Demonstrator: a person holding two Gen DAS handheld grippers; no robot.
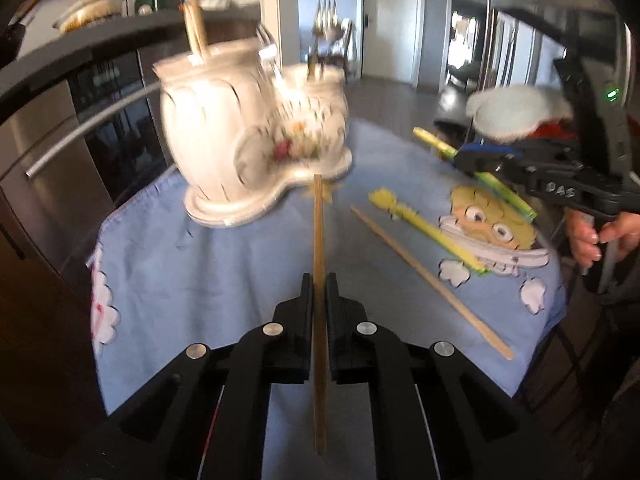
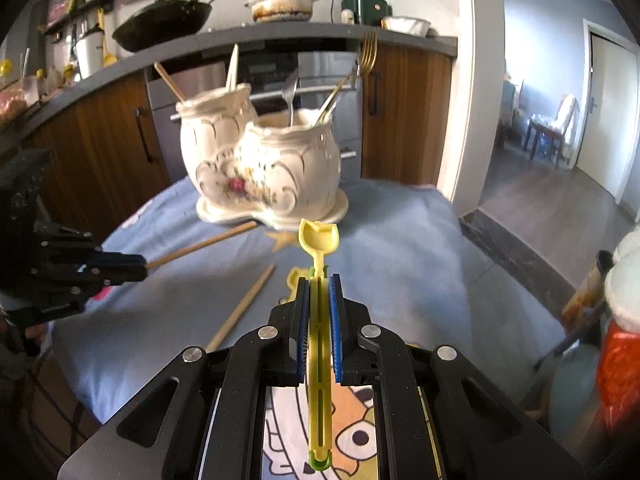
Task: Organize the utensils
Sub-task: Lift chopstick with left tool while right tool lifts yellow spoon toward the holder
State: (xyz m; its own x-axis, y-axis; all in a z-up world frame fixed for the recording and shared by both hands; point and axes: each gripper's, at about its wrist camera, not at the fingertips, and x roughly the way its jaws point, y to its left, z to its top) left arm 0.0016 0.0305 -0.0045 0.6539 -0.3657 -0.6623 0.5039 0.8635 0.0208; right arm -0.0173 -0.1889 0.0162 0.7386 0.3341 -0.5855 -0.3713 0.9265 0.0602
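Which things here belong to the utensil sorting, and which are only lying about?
For the job: ceramic holder; chopstick in left gripper; yellow spoon in right gripper; loose chopstick; second yellow spoon.

Lying about: wok; pot.

Twin-pot holder [image 2: 266, 168] stands at far end of worktop [image 1: 208, 280], on cloth [image 2: 400, 260]. Chopsticks [image 2: 232, 66] in its left pot, forks [image 2: 368, 54] in right pot. Loose chopstick [image 1: 432, 284] lies on cloth nearer cam, w/ plastic utensil [image 1: 428, 232] just right of it. Kitchen counter [image 2: 280, 36] behind holder; wok [image 2: 164, 20] and pot [image 2: 282, 6] on it.
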